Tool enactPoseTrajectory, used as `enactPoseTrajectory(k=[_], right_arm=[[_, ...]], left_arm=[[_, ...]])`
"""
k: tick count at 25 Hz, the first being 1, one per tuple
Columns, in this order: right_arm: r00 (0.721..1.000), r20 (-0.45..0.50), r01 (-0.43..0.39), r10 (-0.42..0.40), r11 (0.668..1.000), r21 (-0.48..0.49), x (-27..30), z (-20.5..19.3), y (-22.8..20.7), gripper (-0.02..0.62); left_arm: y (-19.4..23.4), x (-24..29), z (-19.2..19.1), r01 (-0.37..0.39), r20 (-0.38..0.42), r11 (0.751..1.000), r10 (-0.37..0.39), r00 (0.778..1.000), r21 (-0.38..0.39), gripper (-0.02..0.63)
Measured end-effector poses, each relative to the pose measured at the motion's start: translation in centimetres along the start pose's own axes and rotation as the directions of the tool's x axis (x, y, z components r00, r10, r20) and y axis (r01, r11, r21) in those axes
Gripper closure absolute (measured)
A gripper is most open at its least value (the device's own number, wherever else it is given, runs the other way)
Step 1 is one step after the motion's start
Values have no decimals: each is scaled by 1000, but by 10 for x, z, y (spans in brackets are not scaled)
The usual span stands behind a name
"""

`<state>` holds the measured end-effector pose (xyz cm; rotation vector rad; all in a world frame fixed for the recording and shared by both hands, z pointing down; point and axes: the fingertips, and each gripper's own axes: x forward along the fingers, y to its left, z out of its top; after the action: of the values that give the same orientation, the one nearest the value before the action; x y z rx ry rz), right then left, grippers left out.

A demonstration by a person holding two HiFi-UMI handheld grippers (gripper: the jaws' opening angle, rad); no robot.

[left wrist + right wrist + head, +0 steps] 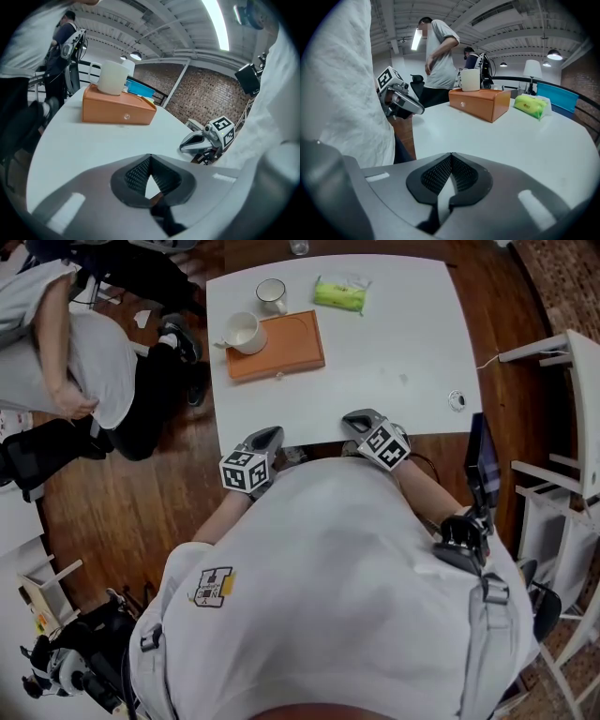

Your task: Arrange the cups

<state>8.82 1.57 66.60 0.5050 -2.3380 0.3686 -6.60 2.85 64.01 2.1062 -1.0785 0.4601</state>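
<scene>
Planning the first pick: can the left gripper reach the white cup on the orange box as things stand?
Probably yes: the left gripper, shut at the near edge of the table, has nothing standing between it and the white cup atop the orange box.

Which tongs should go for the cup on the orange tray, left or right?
Left, probably. The cup sits at the left end of the orange tray, on the same side of the table as the left tongs; the right tongs would have to cross over. Both are shut and empty at the near edge.
</scene>
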Motion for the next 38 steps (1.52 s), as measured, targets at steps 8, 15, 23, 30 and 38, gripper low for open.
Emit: enactPoseTrajectory(k=[8,15,23,30,38], right_arm=[[1000,2,4,-4,1000,4,-1,0,-1,595],[1000,-2,6,-6,1000,5,-2,0,-1,595],[1000,1,5,-5,999,32,-6,0,-7,595],[982,127,126,-139,986,107,-34,58,-86,595],[962,163,208,-219,974,85,-14,157,-191,576]], left_arm=[[-1,-1,3,3,7,1000,-3,1000,1,606],[0,-2,5,11,19,1000,-11,1000,-11,606],[0,-3,7,18,23,1000,-18,1000,-10,606],[2,-11,8,13,18,1000,-12,1000,-14,606],[29,-21,7,-48,32,997,50,998,-63,606]])
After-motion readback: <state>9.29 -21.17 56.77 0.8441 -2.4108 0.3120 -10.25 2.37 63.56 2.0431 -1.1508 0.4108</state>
